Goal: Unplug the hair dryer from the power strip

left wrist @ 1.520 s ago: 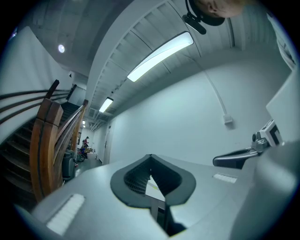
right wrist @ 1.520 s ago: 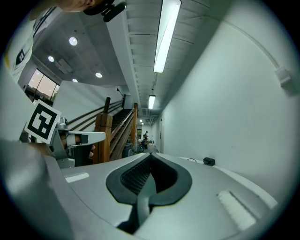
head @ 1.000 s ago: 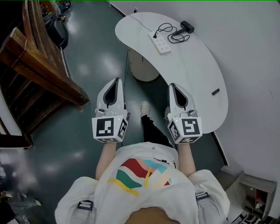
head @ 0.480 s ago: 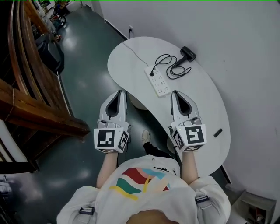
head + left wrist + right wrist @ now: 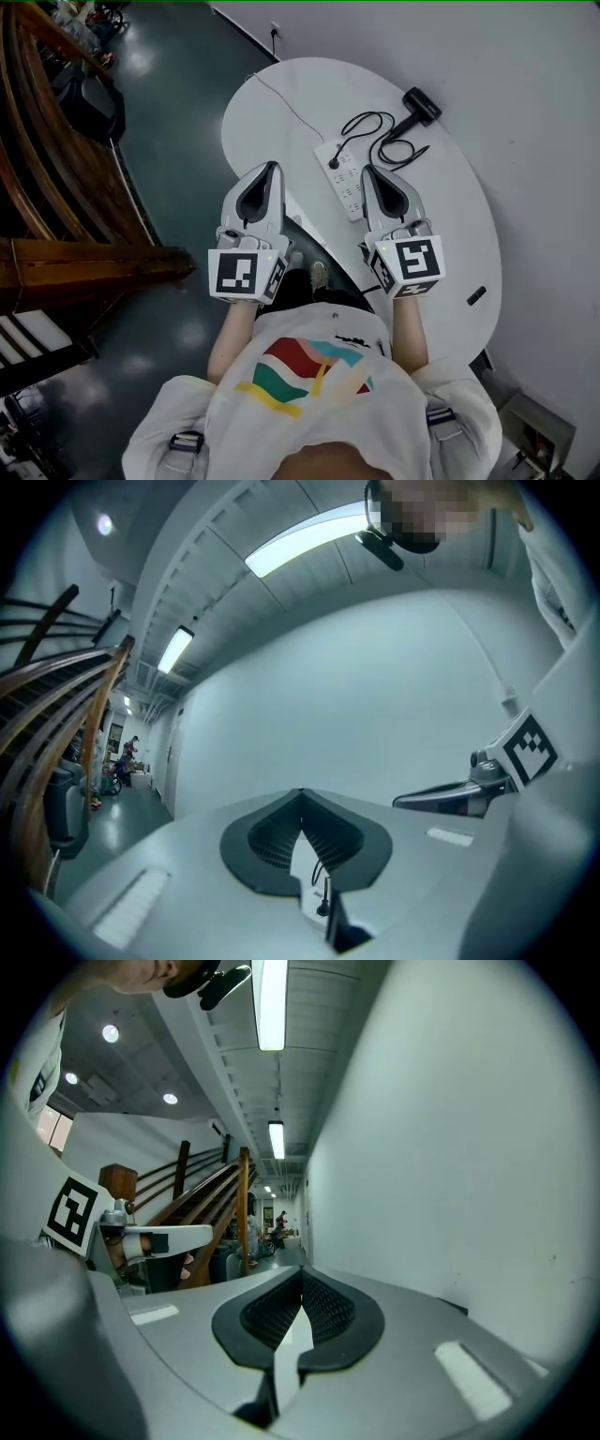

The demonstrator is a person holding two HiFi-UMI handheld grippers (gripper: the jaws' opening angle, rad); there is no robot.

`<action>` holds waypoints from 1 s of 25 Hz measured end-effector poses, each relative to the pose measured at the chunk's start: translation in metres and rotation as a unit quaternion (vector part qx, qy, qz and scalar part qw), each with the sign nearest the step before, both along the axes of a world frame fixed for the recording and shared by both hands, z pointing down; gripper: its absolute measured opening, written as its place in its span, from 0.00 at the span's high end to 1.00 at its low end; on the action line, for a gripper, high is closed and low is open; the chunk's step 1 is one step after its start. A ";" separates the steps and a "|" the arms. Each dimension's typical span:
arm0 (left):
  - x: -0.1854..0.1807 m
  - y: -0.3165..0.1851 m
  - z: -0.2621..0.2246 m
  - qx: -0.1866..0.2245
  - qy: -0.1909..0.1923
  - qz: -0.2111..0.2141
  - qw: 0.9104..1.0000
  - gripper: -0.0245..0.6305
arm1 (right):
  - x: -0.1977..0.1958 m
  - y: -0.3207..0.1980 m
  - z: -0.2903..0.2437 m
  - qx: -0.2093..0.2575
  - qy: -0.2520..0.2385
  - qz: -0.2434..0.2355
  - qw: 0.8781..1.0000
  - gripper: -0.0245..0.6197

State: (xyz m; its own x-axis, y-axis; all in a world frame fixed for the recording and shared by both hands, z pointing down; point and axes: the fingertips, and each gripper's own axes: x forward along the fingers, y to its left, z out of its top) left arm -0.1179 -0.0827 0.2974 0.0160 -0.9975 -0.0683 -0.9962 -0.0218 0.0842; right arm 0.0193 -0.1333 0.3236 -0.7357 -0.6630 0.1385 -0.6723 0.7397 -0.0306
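A white power strip [image 5: 343, 174] lies on the white curved table [image 5: 281, 84]. A black plug [image 5: 334, 163] sits in it, and its black cord [image 5: 377, 131] coils toward the black hair dryer [image 5: 422, 105] by the wall. My left gripper [image 5: 272, 169] is shut and empty, held over the table's near edge just left of the strip. My right gripper [image 5: 368, 172] is shut and empty, with its tip beside the strip's right side. In the left gripper view, the plug [image 5: 323, 908] and cord show through the slit below the shut left gripper [image 5: 301, 794]. The right gripper [image 5: 302, 1272] faces the wall.
The strip's white lead [image 5: 281, 94] runs across the table to a wall outlet [image 5: 275, 28]. A small black object [image 5: 476, 296] lies near the table's right end. A wooden staircase [image 5: 66, 253] stands to the left on the dark floor. A grey box [image 5: 539, 427] sits at the lower right.
The person has walked up to the table. The strip and dryer now lie just ahead of both grippers, which stayed shut and side by side.
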 end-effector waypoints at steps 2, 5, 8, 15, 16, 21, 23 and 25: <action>-0.007 -0.019 0.000 0.003 0.010 0.015 1.000 0.96 | -0.009 -0.008 -0.005 0.006 0.010 0.005 1.000 0.94; -0.011 -0.042 -0.001 0.007 -0.001 0.044 0.999 0.96 | -0.019 -0.019 -0.012 0.015 0.008 0.017 1.000 0.94; -0.009 -0.061 -0.005 0.012 -0.013 0.076 0.997 0.96 | -0.025 -0.026 -0.017 0.019 0.006 0.030 0.999 0.94; 0.002 -0.096 -0.003 0.012 -0.018 0.130 0.991 0.96 | -0.028 -0.046 0.001 0.001 0.044 0.053 0.998 0.90; 0.004 -0.100 -0.001 0.010 -0.019 0.137 0.990 0.96 | -0.028 -0.050 0.007 -0.007 0.058 0.052 0.997 0.86; 0.011 -0.117 0.014 -0.007 -0.022 0.164 0.986 0.96 | -0.028 -0.064 0.053 -0.063 0.123 0.033 0.990 0.66; 0.013 -0.122 0.025 -0.017 -0.024 0.173 0.984 0.96 | -0.023 -0.069 0.076 -0.095 0.144 0.033 0.985 0.66; 0.016 -0.126 0.038 -0.029 -0.025 0.185 0.982 0.96 | -0.017 -0.070 0.101 -0.132 0.167 0.028 0.977 0.67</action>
